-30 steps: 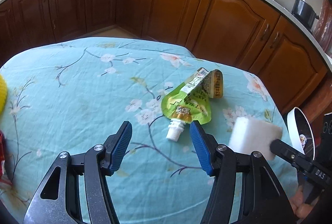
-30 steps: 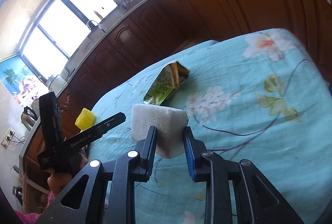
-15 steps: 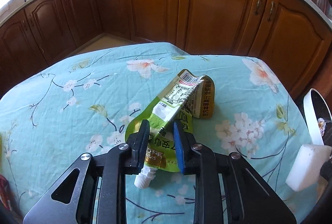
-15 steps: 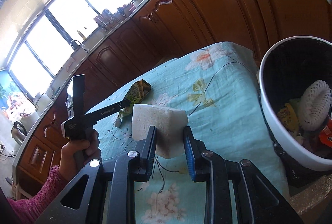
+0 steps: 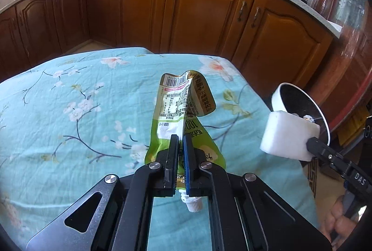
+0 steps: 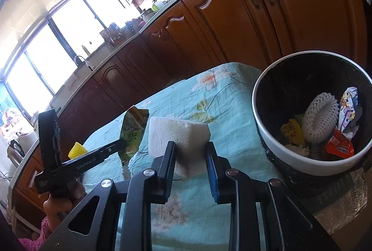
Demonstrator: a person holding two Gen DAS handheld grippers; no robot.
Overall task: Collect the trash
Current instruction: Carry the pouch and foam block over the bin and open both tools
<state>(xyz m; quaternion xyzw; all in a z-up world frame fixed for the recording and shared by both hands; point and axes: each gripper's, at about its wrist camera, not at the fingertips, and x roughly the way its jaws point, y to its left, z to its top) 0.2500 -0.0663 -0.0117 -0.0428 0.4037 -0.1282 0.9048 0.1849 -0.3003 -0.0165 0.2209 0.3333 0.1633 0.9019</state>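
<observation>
Above the bench [image 5: 69, 93], left gripper [image 5: 181, 141] jaws pinch pouch [image 5: 176, 107] (spout down); right gripper [image 6: 189, 148] jaws clamp sponge [image 6: 176, 132], bin [image 6: 274, 141] at 3 o'clock.

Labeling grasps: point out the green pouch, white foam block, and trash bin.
green pouch [image 5: 173, 109]: left wrist view, printed label panel.
white foam block [image 6: 179, 132]: right wrist view, front face above the fingers.
trash bin [image 6: 300, 161]: right wrist view, white near rim.

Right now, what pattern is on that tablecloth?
Pale turquoise tablecloth with blossoms on dark branches; clearest in the left wrist view.
</observation>
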